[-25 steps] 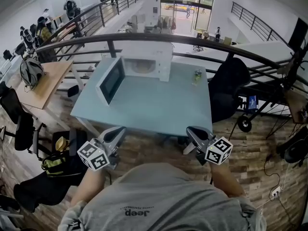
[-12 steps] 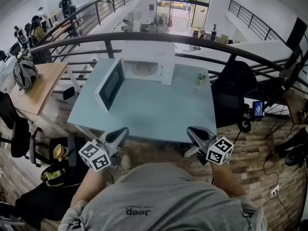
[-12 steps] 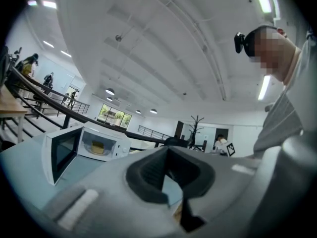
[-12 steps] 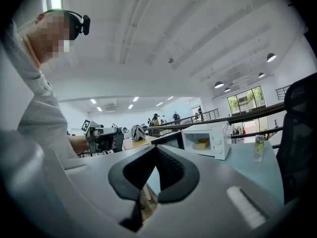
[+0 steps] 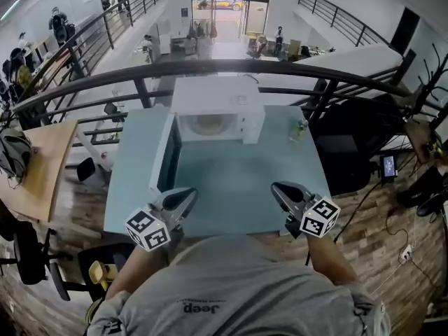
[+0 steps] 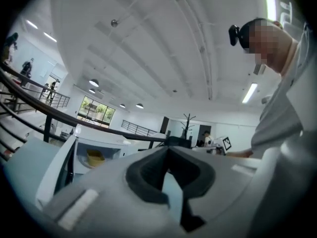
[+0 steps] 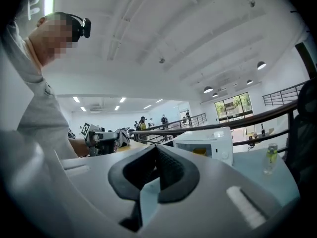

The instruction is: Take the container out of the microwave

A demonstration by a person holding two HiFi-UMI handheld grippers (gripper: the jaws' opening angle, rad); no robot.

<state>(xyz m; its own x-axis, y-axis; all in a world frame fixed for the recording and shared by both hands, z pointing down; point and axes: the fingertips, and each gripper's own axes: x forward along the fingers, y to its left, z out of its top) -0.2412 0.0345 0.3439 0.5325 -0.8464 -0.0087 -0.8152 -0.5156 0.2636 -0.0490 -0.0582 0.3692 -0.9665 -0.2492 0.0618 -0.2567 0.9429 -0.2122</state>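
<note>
White microwave (image 5: 217, 102) is standing at upper centre on the table (image 5: 241, 187), its door (image 5: 166, 161) hanging open and the yellowish container (image 5: 208, 124) sitting inside, while left gripper (image 5: 187, 197) and right gripper (image 5: 279, 190), both clenched on nothing, are hovering over the table's lower edge.

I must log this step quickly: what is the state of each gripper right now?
Left gripper: closed, holding nothing.
Right gripper: closed, holding nothing.
</note>
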